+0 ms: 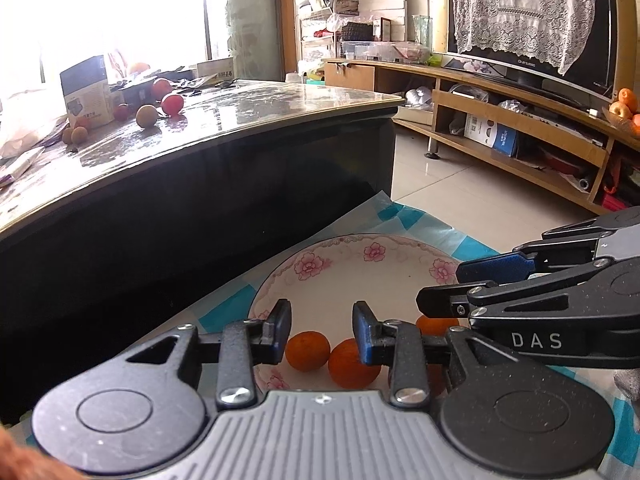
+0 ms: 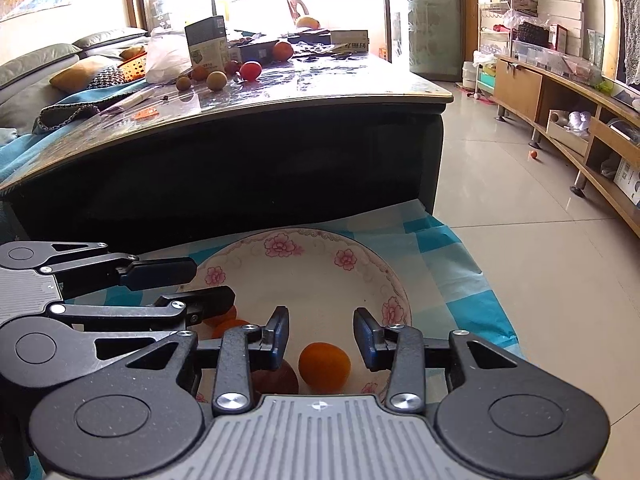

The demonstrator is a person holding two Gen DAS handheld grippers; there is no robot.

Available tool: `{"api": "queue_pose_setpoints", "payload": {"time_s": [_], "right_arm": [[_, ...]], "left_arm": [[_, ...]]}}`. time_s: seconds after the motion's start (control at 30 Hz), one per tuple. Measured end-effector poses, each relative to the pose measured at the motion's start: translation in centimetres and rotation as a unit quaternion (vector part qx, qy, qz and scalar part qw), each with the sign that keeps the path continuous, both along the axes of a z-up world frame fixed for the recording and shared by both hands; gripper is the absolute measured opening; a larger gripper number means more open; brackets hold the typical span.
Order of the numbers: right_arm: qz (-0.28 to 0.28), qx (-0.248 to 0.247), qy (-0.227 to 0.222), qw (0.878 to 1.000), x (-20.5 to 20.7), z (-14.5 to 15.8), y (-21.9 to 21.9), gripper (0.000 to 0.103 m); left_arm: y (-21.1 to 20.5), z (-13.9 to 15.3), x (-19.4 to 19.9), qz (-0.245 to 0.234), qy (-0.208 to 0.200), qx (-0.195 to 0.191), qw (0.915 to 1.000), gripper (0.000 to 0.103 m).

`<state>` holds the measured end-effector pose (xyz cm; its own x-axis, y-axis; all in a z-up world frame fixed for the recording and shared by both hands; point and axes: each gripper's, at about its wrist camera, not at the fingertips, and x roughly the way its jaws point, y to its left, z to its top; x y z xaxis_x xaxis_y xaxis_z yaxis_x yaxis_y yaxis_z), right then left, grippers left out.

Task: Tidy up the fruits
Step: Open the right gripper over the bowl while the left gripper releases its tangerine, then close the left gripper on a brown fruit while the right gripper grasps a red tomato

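Both of my hand-held grippers hang over the plate [image 1: 352, 256] on the floor, on a blue-and-white checked sheet [image 2: 460, 280].

Left hand-held gripper [image 1: 322, 330]: released, nothing between its pads. Gap is modest. Just ahead of and below its tips lie two oranges [image 1: 308, 350], side by side in the plate; the right-hand one sits partly under the right finger [image 1: 362, 332]. A third orange [image 1: 434, 324] peeks out further right, behind the linkage.

Right hand-held gripper [image 2: 322, 332]: also released, pads apart, holding nothing. An orange [image 2: 324, 366] lies in the plate directly below the gap, not touched by either pad. Beside it, under the left finger [image 2: 278, 334], a darker reddish fruit [image 2: 276, 378]; I cannot tell what kind.

From the right wrist view the left hand-held gripper comes in from the left edge over the plate's rim, with orange fruit under its tips. From the left wrist view the right hand-held gripper enters from the right, over the plate's far side.

Beyond the plate stands a dark table with a glossy surface [image 1: 260, 108]. More fruit sits there, well apart from both hand-held grippers: a red one [image 1: 173, 104], a brownish round one [image 1: 145, 116], smaller brown ones near a box [image 1: 86, 92].
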<state>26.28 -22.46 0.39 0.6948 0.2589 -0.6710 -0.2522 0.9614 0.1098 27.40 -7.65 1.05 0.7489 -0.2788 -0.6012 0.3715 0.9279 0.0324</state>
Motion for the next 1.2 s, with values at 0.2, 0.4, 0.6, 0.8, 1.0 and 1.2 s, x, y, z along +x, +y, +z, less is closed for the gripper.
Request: {"api": "queue_pose_setpoints", "payload": {"time_s": [0.2,0.4,0.6,0.8,1.0,1.2], "right_arm": [[0.002,0.005,-0.003,1.0,-1.7,1.2,-0.2,0.033],[-0.001,0.017,-0.006,1.0,-3.8,2.3,-0.1,0.033],[0.016,0.025,0.004,1.0,-5.9,2.5,0.5,0.034],[0.031,0.029,0.024,0.999,-7.7,2.0,1.4,0.034],[0.051,0.028,0.051,0.997,-9.3,0.8,2.3,0.034],[0.072,0.012,0.071,0.995,-9.8,-1.0,2.8,0.037]], "left_arm": [[0.0,1.4,-2.0,-0.003,-0.005,-0.001,1.0,0.041],[0.5,2.6,-4.3,-0.001,-0.004,-0.007,1.0,0.041],[1.6,2.7,-6.8,0.0,0.011,-0.009,0.9999,0.041],[2.5,2.0,-8.8,0.002,0.032,-0.001,0.9995,0.041],[3.1,0.3,-10.8,-0.012,0.061,0.012,0.998,0.041],[3.3,-1.5,-11.4,-0.043,0.075,0.028,0.9959,0.045]]}}
